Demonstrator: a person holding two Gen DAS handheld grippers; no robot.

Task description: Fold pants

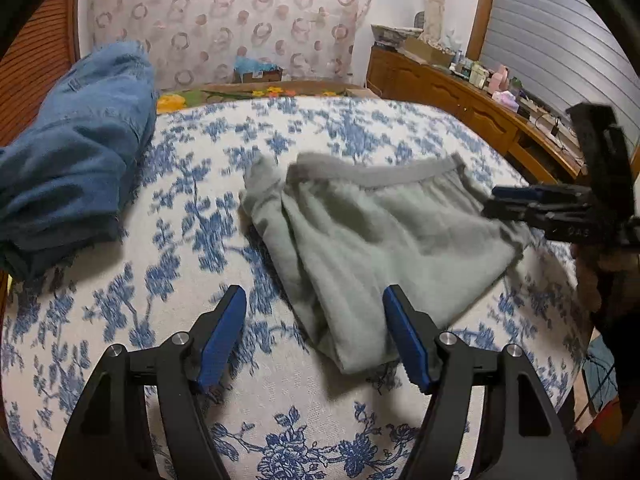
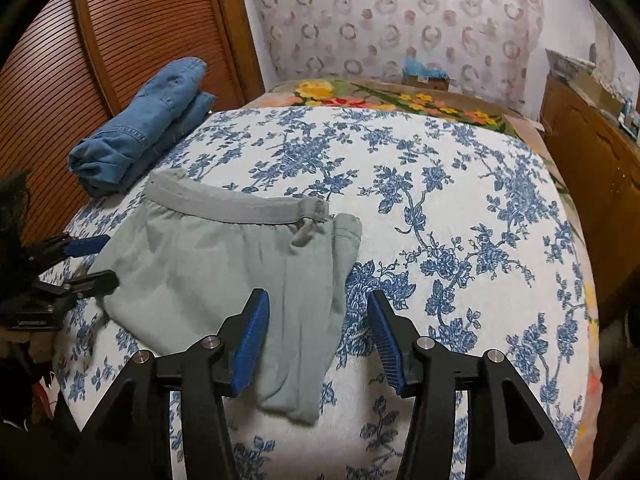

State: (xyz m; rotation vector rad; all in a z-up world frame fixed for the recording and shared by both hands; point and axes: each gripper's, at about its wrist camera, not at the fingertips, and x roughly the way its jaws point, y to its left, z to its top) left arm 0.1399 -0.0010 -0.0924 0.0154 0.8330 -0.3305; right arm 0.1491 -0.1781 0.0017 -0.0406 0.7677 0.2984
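Note:
Grey-green pants (image 1: 372, 240) lie folded on the blue-flowered bedspread (image 1: 200, 240), waistband at the far side. They also show in the right wrist view (image 2: 224, 276). My left gripper (image 1: 314, 300) is open and empty, hovering over the near corner of the pants. My right gripper (image 2: 318, 304) is open and empty above the pants' near right edge. The right gripper also shows in the left wrist view (image 1: 496, 202) at the pants' right side. The left gripper shows in the right wrist view (image 2: 108, 260) at the pants' left edge.
Folded blue jeans (image 1: 76, 152) lie at the bed's far left, also in the right wrist view (image 2: 140, 128). A wooden slatted door (image 2: 120, 40) stands behind them. A wooden dresser (image 1: 460, 96) with clutter runs along the right. A flowered blanket (image 2: 380, 100) lies at the bed's far end.

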